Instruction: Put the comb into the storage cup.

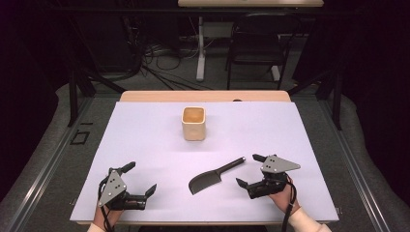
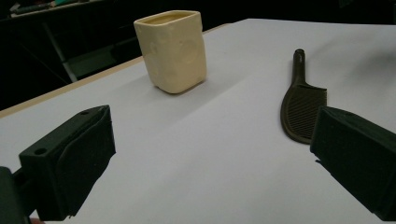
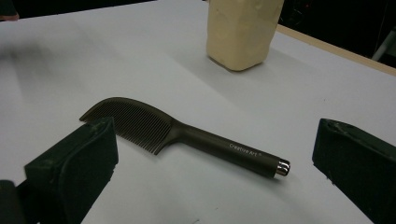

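The right claw, jaws wide (left claw too), sits just beside the comb, not touching.

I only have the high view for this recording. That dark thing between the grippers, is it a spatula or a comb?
Observer: A comb. The right gripper view shows fine teeth along its curved head.
Operator: Any marking on it?
Observer: Yes, small white lettering runs along the handle, and the handle's end has a shiny metal cap.
Operator: Is the cream cup smooth-sided?
Observer: No. The left gripper view shows shallow dents in its side.
Operator: Is the right gripper around the comb?
Observer: In its own view its jaws stand wide apart with the comb lying flat on the white sheet beyond them, not touched.
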### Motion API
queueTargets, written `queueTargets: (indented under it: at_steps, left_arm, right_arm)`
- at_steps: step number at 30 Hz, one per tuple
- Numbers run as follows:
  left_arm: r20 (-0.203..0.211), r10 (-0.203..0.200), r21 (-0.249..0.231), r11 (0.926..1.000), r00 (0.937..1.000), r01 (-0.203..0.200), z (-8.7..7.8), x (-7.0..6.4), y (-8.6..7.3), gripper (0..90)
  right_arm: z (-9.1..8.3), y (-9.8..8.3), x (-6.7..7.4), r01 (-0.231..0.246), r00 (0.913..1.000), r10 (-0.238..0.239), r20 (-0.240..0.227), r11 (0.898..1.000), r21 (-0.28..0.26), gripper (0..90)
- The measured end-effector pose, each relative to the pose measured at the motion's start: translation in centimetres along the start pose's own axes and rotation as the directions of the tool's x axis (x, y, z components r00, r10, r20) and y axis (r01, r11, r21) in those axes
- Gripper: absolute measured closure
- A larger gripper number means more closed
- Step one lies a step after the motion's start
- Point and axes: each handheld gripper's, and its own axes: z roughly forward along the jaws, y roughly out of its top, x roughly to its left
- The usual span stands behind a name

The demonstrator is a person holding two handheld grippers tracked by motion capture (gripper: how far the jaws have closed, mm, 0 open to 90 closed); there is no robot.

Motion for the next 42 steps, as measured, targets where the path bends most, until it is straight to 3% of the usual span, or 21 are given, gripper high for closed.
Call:
queueTargets:
  at_steps: [19,42]
  left_arm:
    - [-0.001,-0.002,0.002,1.0,1.0,0.002,0.0,0.0,0.0,0.1]
    - [0.001,-0.004,0.006,1.0,1.0,0.004,0.0,0.0,-0.1,0.1]
  right_arm:
    - [2.4,0.8,-1.8,-0.027,0.9995,0.026,0.015,1.0,0.016,0.0]
    - [5.7,1.2,-3.4,-0.021,0.9981,0.015,0.059,0.995,0.093,2.2]
